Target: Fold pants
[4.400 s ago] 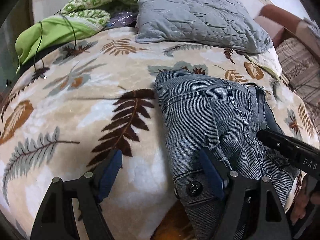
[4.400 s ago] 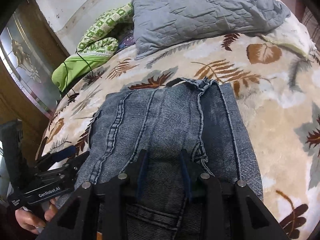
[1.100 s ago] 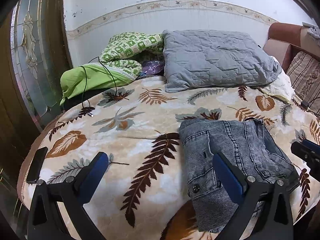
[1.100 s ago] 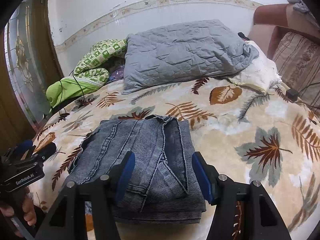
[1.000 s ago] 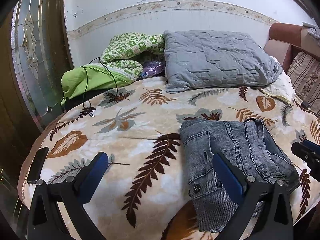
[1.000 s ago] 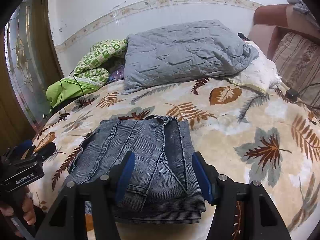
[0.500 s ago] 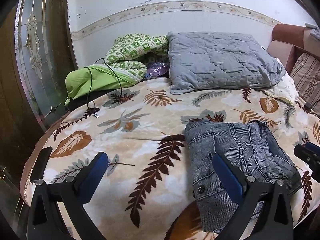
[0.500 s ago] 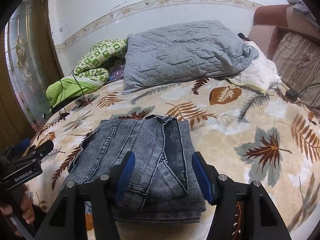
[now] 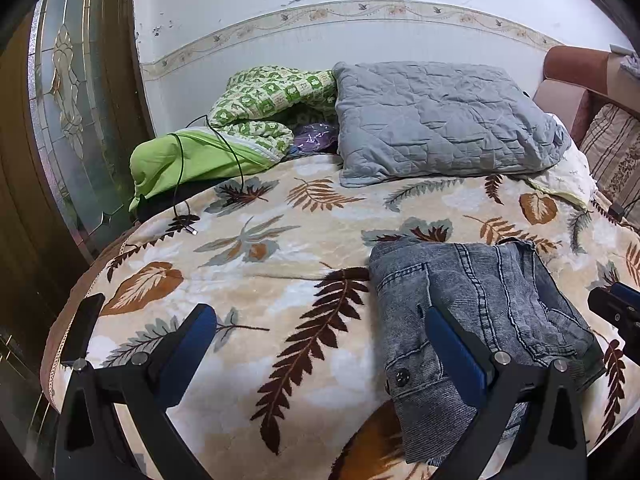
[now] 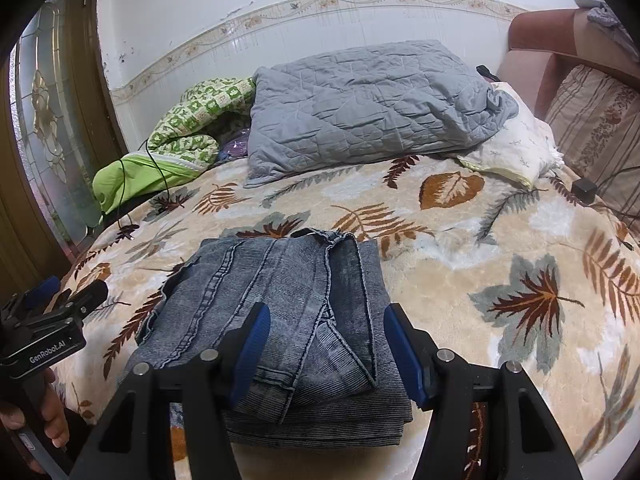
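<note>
Open blanket (image 9: pixel 280 280) left of pants (image 9: pixel 480 300); pillow (image 9: pixel 440 120) behind.

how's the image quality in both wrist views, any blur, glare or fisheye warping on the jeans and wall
Left wrist view: sharp and evenly lit, no glare; the wall border bows into an arc and dark vignette fills the corners. Right wrist view: equally sharp, folded jeans show crisp seams with soft shadows only; the border curves the same way, and the right gripper looms large.

pants (image 10: pixel 280 312) | grey-blue denim | folded compact | flat on blanket
</note>
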`<state>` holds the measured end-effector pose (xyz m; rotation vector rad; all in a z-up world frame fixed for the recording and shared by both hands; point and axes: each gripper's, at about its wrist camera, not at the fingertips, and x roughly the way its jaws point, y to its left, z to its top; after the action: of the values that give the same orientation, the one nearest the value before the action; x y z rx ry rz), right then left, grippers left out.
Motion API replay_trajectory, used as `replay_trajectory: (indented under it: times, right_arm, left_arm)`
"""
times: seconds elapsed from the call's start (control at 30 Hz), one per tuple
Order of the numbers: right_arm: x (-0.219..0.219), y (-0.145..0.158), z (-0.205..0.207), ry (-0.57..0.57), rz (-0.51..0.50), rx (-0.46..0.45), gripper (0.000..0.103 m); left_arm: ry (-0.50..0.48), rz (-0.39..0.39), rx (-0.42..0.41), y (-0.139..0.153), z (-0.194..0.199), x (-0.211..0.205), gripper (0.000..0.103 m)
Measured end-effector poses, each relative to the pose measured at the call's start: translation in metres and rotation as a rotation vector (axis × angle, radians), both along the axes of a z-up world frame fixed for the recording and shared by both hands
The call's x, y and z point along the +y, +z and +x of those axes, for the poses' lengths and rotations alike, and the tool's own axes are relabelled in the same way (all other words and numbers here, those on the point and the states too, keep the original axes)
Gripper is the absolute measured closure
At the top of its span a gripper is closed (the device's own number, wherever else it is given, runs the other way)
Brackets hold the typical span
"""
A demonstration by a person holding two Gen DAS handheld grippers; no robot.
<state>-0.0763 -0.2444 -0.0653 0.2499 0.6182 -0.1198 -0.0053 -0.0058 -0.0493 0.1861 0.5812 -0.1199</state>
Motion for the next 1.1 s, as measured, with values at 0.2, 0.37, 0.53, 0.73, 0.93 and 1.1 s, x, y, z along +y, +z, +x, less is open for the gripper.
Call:
replay_trajectory:
  times: [0.2,0.37,0.53,0.73,0.93,1.1]
  right_arm:
    - [0.0003,-0.0002,-0.0001,0.002,-0.002,0.002,0.040]
    - [0.0020,-0.0012,-0.0001,0.005,-0.003,0.007,0.040]
    - [0.0012,-0.0015,0.0006,0.005,-0.001,0.009,0.040]
    - [0.0017,-0.0022,0.0003,0.006,-0.001,0.012,0.040]
    - [0.0008,-0.0024,0.0015,0.008,-0.002,0.013,0.040]
    - [0.0010,-0.0038,0.0019,0.010,0.001,0.018,0.040]
  left_arm:
    - [-0.004,-0.001,0.005,-0.0019,-0.0001,-0.0005,0.000]
    - [-0.010,0.003,0.006,-0.0023,-0.0001,-0.0006,0.000]
    - [-0.011,0.003,0.007,-0.0020,0.0004,0.0002,0.000]
    - [-0.012,0.005,0.010,-0.0026,0.0005,0.0000,0.000]
    - [-0.014,0.007,0.012,-0.0032,0.0006,-0.0002,0.000]
    - [-0.015,0.008,0.014,-0.0033,0.0006,0.0001,0.000]
